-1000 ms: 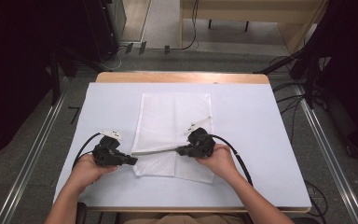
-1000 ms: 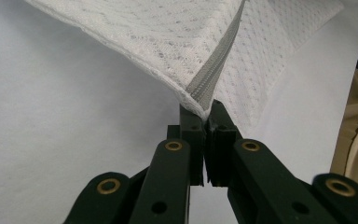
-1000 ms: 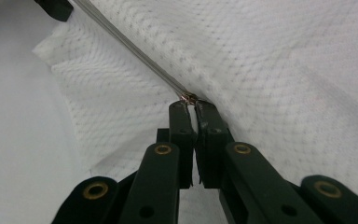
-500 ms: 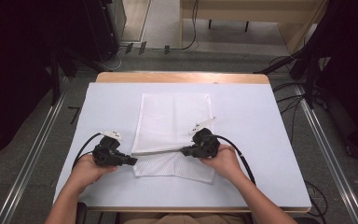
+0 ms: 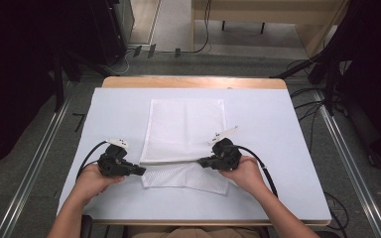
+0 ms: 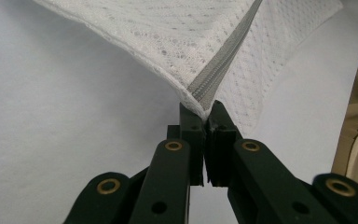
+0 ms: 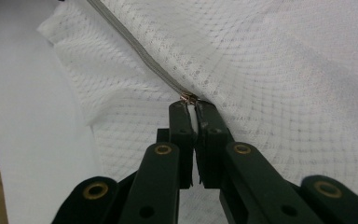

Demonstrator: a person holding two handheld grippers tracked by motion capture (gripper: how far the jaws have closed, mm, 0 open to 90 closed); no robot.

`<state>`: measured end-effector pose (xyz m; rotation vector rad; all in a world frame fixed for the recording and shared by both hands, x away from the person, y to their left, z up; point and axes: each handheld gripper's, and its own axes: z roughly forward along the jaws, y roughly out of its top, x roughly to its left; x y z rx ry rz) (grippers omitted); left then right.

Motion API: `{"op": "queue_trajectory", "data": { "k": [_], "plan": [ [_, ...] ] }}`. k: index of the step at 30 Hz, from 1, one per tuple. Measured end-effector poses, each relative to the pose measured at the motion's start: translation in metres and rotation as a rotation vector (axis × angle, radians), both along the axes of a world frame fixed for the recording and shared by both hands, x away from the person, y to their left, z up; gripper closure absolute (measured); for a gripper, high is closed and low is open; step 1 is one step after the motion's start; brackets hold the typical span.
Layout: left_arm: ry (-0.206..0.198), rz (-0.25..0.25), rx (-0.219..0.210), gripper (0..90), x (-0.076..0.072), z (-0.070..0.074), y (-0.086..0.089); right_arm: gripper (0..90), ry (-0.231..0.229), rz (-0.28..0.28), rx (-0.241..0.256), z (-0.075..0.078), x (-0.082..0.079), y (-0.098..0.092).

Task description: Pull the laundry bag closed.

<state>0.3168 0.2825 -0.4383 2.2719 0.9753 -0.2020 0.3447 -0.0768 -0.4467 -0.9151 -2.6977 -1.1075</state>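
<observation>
Since the earlier frames, the right gripper (image 5: 204,161) has travelled rightward along the zipper, away from the left one, which has stayed in place.

At the left, the left gripper (image 5: 140,171) rests low over the table (image 5: 278,148), near the front edge. In the left gripper view its jaws are pressed together on the corner of a white mesh laundry bag (image 6: 205,46), right where the grey zipper (image 6: 219,65) ends.

In the middle, the mesh bag (image 5: 186,129) lies flat on the pale table, its long axis running away from the person. Its near end is lifted slightly between the two grippers, and the zipper (image 5: 171,161) runs straight across from left to right, stretched taut between them.

At the right, the right gripper (image 7: 191,105) is closed narrowly on the small metal zipper pull (image 7: 189,98), which sits just beyond its fingertips. The zipper tape (image 7: 135,51) leads from there toward the left gripper.

The zipper's line points directly from one gripper to the other. My judgement is that the next move is a further pull of the slider rightward along that line, with the left gripper anchoring the corner so the tape stays tight.
</observation>
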Motion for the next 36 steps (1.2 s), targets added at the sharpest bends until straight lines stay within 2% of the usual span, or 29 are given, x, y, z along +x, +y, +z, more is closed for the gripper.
{"op": "queue_trajectory", "data": {
  "k": [4,20,27,30,36],
  "plan": [
    [0.0,0.007,-0.004,88.2,0.0,0.0,0.001,87.9,-0.008,-0.002,0.005,0.001,-0.002,-0.003],
    [0.002,0.007,-0.009,88.2,0.0,0.001,0.002,87.9,0.016,-0.029,0.006,0.001,-0.006,-0.019],
    [0.003,0.003,-0.006,88.2,0.0,0.001,0.002,87.9,0.009,-0.027,0.007,0.001,-0.007,-0.023],
    [-0.001,0.005,-0.017,88.4,0.0,0.002,0.004,87.9,0.02,-0.041,0.004,0.001,-0.006,-0.025],
    [-0.001,0.009,-0.022,88.4,0.0,0.002,0.005,87.9,0.01,-0.046,0.012,0.003,-0.007,-0.031]
  ]
}}
